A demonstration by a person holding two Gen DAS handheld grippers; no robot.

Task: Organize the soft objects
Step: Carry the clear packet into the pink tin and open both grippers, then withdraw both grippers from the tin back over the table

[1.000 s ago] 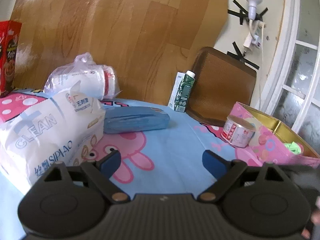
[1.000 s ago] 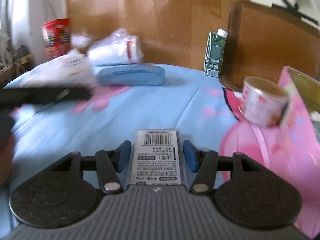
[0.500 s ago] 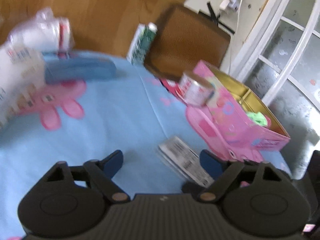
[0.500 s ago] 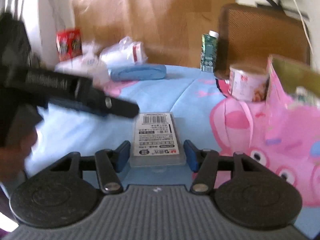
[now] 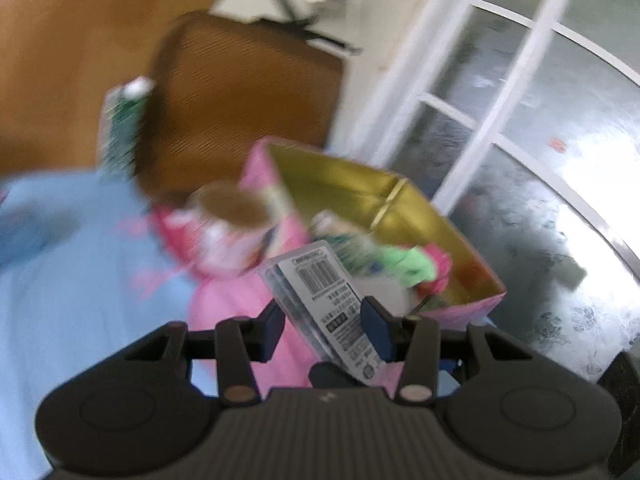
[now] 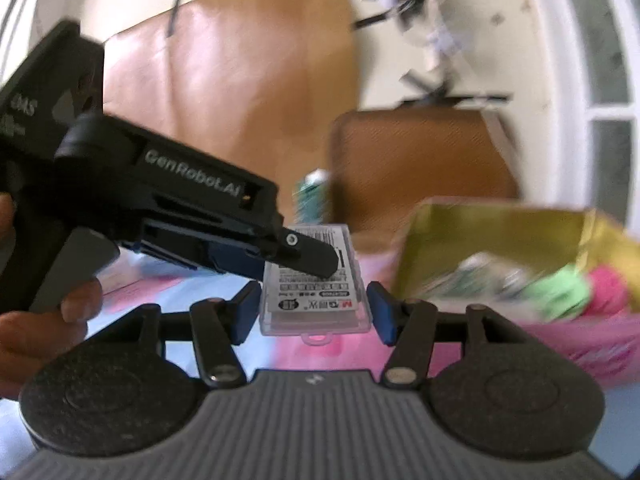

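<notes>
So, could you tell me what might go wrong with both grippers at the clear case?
1. The left gripper is closing its jaws on the clear case at a tilt; if the right gripper releases early, the case could twist out and fall.
2. The pink box stands close ahead; a hurried swing could clip its near wall.

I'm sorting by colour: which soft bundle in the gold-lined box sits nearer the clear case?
The green bundle; the pink bundle lies beyond it, farther from the clear case, inside the box.
</notes>
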